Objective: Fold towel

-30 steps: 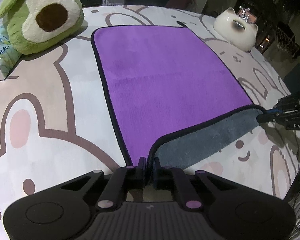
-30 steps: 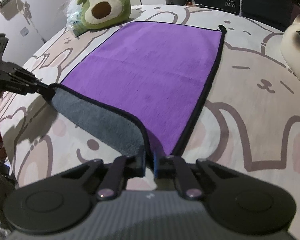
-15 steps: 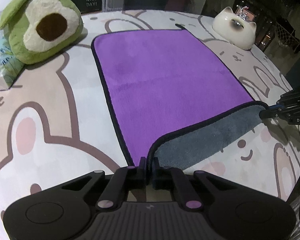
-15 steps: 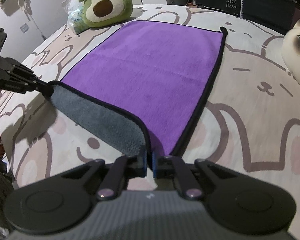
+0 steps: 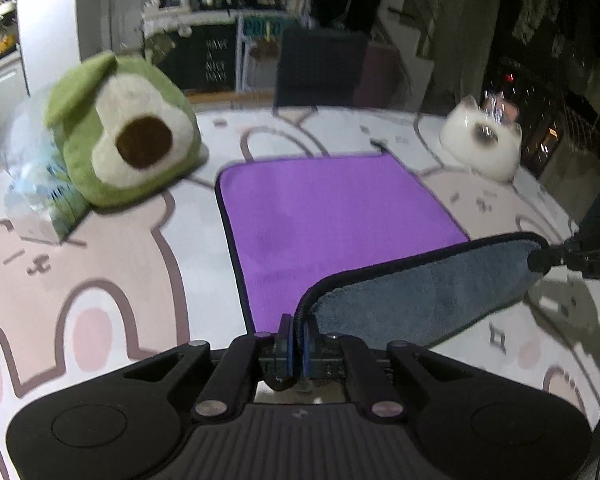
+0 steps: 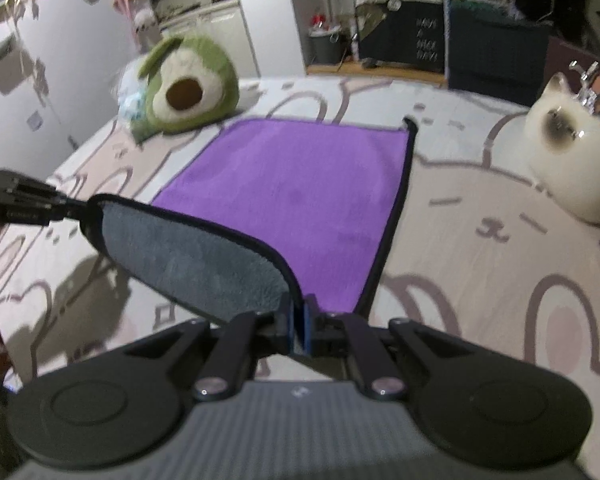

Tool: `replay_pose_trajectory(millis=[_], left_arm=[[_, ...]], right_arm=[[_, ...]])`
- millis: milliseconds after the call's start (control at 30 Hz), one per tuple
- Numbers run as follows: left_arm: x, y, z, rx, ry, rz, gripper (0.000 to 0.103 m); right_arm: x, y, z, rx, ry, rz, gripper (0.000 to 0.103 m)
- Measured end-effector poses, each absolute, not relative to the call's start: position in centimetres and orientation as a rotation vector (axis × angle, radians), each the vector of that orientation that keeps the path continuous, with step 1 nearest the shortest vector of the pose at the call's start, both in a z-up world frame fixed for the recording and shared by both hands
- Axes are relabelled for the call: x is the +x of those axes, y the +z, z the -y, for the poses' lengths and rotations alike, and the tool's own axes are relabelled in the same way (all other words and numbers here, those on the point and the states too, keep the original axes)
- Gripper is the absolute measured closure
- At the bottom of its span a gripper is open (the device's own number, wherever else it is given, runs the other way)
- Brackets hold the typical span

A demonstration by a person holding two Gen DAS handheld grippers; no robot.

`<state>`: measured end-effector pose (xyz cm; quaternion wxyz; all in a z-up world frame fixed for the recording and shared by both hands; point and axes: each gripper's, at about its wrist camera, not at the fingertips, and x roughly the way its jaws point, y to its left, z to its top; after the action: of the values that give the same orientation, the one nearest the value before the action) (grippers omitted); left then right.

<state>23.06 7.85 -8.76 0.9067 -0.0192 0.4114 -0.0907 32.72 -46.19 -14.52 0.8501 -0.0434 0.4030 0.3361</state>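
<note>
Purple towel point(image 5: 332, 216) with black edging, spread on a bed cover point(image 5: 112, 264) printed with cartoon animals; its far edge lies flat near the far edge of the cover, between the two toys. The near edge is lifted clear of the cover and turned up, exposing the grey underside point(image 5: 416, 300).

Left gripper point(image 5: 295, 344): jaws pressed together, pinching the near left corner of the towel by its black hem. The same gripper shows at the left edge of the right wrist view point(image 6: 72, 210), holding that corner aloft.

Right gripper point(image 6: 299, 330): jaws pressed together, pinching the near right corner by the hem. It shows at the right edge of the left wrist view point(image 5: 540, 260).

The raised edge hangs in a shallow curve between the two grippers, throwing shadow on the cover beneath.

Green avocado plush point(image 5: 128, 140): near the far left corner of the cover, beside the towel, not touching it; a clear plastic packet point(image 5: 32, 196) lies against its left side.

White cat figure point(image 6: 572, 164): near the far right corner, apart from the towel
</note>
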Motion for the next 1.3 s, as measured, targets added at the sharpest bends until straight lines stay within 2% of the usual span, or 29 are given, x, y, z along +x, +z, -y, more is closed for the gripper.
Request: replay_pose_trajectory(millis=[567,1300], left_arm=[[25.6,-4.0,-7.9,-0.079,-0.110,-0.622,0.098],[33.5,-5.0,-9.2,-0.097,-0.082,-0.584,0.098]], right_arm=[[36.2,-9.9,45.5,0.005,0.628,-0.663,0.097],[43.2,-10.0,43.0,0.060,0.577,-0.601,0.097]])
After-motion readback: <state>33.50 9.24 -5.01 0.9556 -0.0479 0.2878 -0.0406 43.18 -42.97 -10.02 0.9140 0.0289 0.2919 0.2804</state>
